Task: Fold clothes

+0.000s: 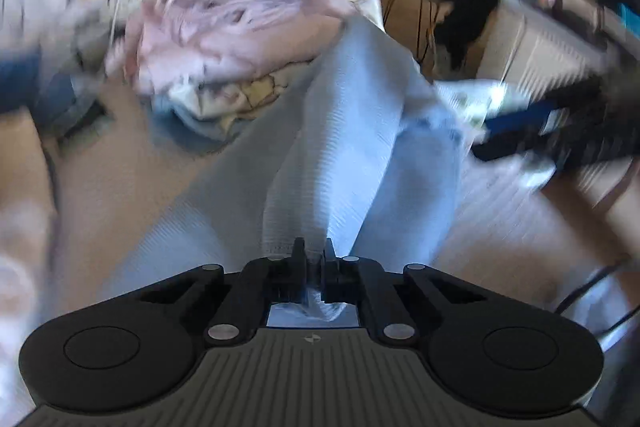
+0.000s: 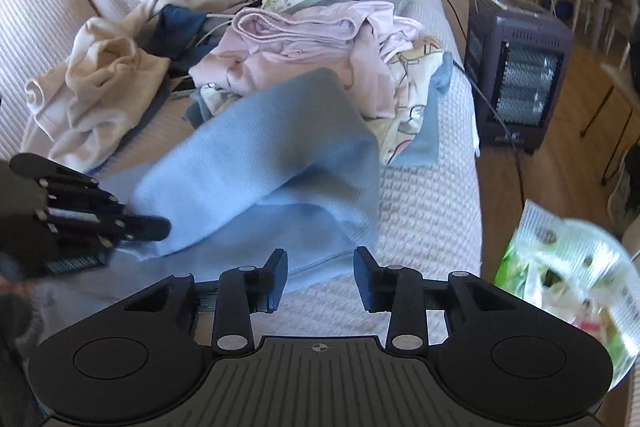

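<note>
A light blue ribbed garment [image 2: 256, 163] lies draped across the pale sofa cover, one end raised. My left gripper [image 1: 314, 255] is shut on an edge of that blue garment [image 1: 352, 131], which stretches away from the fingers; this view is blurred by motion. In the right wrist view the left gripper [image 2: 156, 229] shows at the left, clamped on the garment's edge. My right gripper [image 2: 320, 267] stands open just above the garment's near edge, with nothing between its fingers.
A stack of pink folded clothes [image 2: 304, 55] sits behind the blue garment. A cream garment [image 2: 100, 83] lies crumpled at the left. A dark space heater [image 2: 520, 79] stands on the floor at the right. A plastic bag [image 2: 572, 275] hangs at the sofa's right edge.
</note>
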